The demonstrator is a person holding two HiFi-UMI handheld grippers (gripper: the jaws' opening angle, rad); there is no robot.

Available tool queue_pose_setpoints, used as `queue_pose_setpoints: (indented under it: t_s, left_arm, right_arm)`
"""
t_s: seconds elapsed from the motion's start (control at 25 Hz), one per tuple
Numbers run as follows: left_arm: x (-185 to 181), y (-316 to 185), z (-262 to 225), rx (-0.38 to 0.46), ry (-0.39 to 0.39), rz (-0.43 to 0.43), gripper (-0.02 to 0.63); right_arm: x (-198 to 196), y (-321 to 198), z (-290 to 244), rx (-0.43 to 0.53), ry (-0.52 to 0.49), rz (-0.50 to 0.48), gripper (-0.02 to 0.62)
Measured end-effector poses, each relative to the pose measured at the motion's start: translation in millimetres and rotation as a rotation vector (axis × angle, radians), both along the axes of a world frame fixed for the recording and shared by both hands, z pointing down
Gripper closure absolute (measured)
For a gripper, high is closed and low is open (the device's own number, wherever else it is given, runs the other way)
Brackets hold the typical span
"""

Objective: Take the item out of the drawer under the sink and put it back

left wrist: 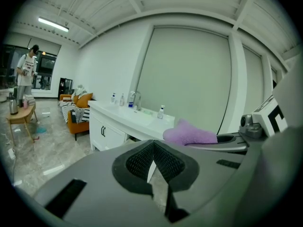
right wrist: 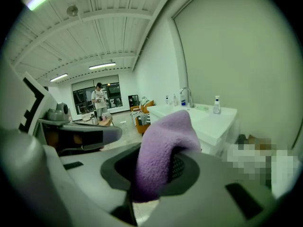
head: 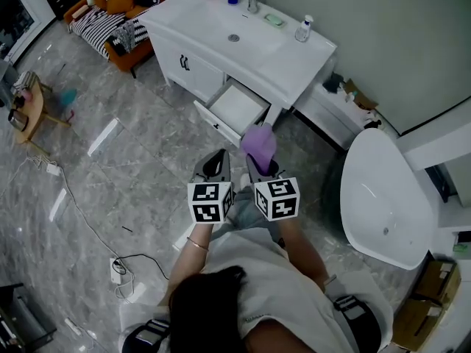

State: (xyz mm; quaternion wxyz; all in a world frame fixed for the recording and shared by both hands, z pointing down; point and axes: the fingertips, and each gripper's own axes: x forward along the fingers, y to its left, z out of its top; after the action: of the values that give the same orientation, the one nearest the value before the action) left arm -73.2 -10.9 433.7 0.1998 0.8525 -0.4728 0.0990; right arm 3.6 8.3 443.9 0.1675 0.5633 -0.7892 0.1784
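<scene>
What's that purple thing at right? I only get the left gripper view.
Observer: A purple cloth. The right gripper view shows the right claw shut on it, with the cloth sticking up between the pads.
Operator: Drawer state? Can't see it from here.
Observer: In the head view the drawer under the sink is pulled open, and what shows of its inside looks bare.
Operator: Cloth over the drawer yet?
Observer: Not yet. In the head view it sits by the drawer's near front corner, not over the inside.
</scene>
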Motion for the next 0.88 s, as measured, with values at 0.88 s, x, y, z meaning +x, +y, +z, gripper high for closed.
queue_pose_setpoints:
  t_s: [0.88]
  left_arm:
    - [5.8,-107.7,33.8,-0.077,-0.026,-0.074,0.601]
  right_arm:
    - [12.6,-107.6,41.5,-0.127,0.002,-0.089,0.500]
